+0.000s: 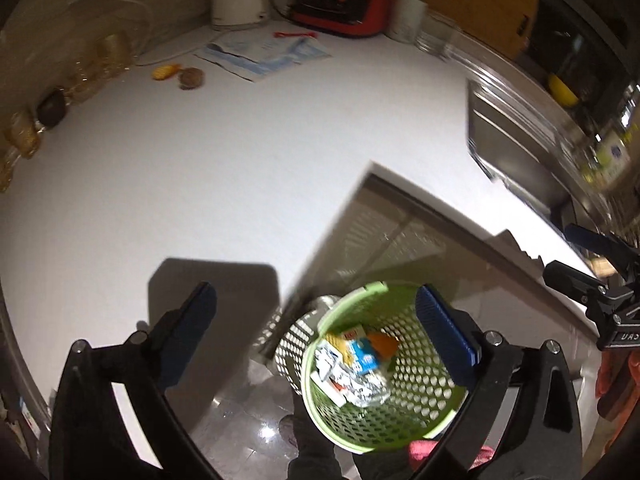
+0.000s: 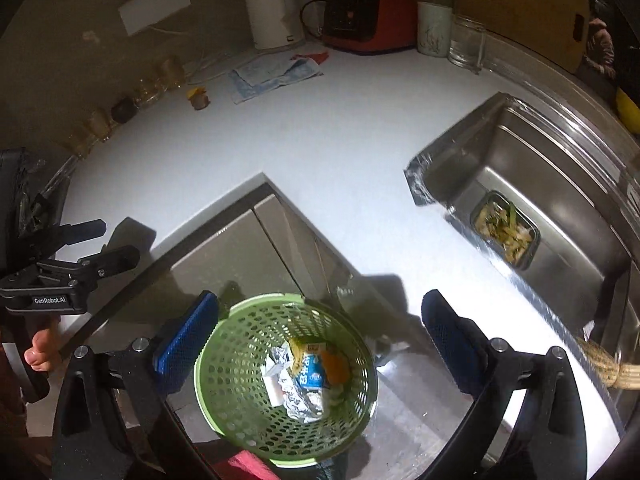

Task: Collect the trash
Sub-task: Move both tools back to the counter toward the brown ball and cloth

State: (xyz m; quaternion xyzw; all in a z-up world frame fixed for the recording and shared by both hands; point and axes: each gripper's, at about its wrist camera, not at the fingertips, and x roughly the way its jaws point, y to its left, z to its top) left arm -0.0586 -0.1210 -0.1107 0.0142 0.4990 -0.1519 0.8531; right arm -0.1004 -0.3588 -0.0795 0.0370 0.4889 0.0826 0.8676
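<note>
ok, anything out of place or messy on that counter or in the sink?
Yes. A container of food scraps sits in the sink, and a yellow scrap with a brown lump lies loose on the white counter beside crumpled blue-white paper. The green basket on the floor already holds wrappers and foil.

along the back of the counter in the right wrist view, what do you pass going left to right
white kettle → red and black appliance → pale cup → clear glass → wooden cutting board
</note>
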